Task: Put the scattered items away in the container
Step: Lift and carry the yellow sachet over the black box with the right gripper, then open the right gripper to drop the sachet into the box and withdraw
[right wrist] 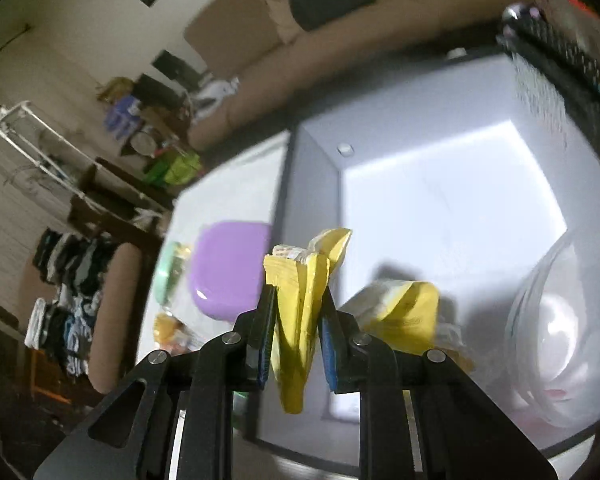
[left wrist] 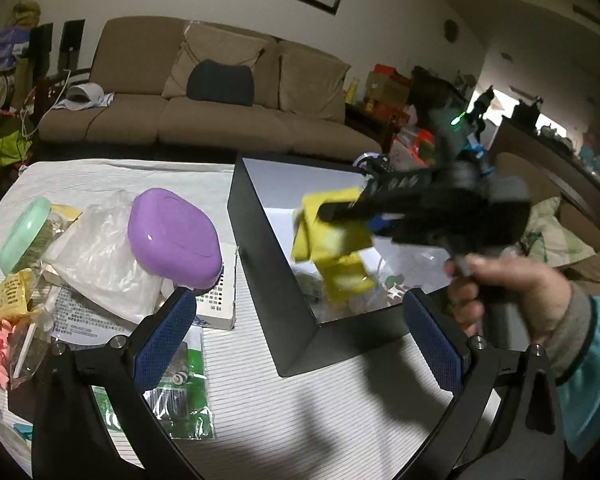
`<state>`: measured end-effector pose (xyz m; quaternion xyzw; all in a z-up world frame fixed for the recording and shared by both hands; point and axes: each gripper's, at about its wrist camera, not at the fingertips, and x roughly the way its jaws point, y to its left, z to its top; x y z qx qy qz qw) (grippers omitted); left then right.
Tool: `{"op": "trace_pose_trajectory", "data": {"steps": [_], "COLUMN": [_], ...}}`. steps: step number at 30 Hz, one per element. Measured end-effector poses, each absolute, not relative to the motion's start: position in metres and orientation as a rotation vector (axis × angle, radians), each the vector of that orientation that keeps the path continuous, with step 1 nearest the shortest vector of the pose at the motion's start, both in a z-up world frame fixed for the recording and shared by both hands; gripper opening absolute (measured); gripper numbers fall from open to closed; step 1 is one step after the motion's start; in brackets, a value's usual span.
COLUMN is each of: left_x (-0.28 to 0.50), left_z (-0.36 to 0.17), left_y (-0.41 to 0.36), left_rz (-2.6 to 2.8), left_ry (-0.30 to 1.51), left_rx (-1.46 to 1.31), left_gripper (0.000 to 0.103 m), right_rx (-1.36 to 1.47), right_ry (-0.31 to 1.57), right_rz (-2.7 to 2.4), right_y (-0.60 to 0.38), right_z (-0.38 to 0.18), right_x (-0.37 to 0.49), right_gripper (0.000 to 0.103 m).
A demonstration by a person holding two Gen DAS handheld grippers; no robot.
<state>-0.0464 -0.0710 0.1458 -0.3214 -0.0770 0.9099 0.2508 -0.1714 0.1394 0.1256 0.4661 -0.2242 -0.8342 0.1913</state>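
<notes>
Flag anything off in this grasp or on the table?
The yellow packet is crumpled and folded in the right hand-held gripper, hanging over the black box rather than flat. The purple case sits tilted atop the pile of bags. Nothing looks spilled.

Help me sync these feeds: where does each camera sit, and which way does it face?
Left wrist: on the left gripper, fingers apart, facing the black box, table clutter and sofa; the right hand shows.
Right wrist: on the right gripper, angled down into the box, fingers clamping a yellow packet.
Shared: box, yellow packet, purple case.
</notes>
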Motion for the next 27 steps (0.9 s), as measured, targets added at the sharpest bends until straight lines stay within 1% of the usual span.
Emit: {"op": "trace_pose_trajectory", "data": {"steps": [3, 4, 5, 6, 8, 13, 17, 18, 22, 27], "left_x": [-0.048, -0.049, -0.049, -0.049, -0.049, -0.053, -0.053, -0.053, -0.052, -0.042], "left_z": [0.144, 0.143, 0.142, 0.142, 0.142, 0.141, 0.139, 0.139, 0.138, 0.129], "left_y": [-0.069, -0.068, -0.068, -0.068, -0.07, -0.078, -0.095, -0.101, -0.142, -0.218], "left_rz": [2.472, 2.472, 2.472, 2.473, 2.475, 2.487, 2.522, 2.538, 2.623, 2.757], "left_ry": [-0.201, -0.199, -0.199, -0.199, -0.203, -0.221, -0.24, -0.243, -0.314, -0.446], "left_rx": [-0.889, -0.897, -0.904, -0.908, -0.911, -0.928, -0.958, -0.962, -0.982, -1.033], "left_gripper": [0.103, 0.103, 0.103, 0.103, 0.103, 0.103, 0.103, 0.103, 0.103, 0.103], "right_rx": [1.406, 1.425, 1.42, 1.394, 1.332, 1.27, 1.219, 1.201, 1.15, 1.059], "right_ry": [-0.561, -0.517, -0.438, -0.349, -0.264, -0.232, -0.202, -0.2, -0.171, -0.107], "right_rz": [-2.376, -2.431, -2.524, -2.62, -2.707, -2.656, -2.63, -2.618, -2.569, -2.472], "right_y": [0.14, 0.142, 0.144, 0.146, 0.149, 0.146, 0.139, 0.135, 0.107, 0.065], "right_z": [0.117, 0.119, 0.125, 0.134, 0.15, 0.172, 0.183, 0.186, 0.193, 0.192], "right_x": [-0.178, -0.181, -0.182, -0.183, -0.18, -0.163, -0.141, -0.135, -0.116, -0.08], "right_gripper": [0.03, 0.038, 0.049, 0.052, 0.054, 0.056, 0.067, 0.067, 0.079, 0.081]}}
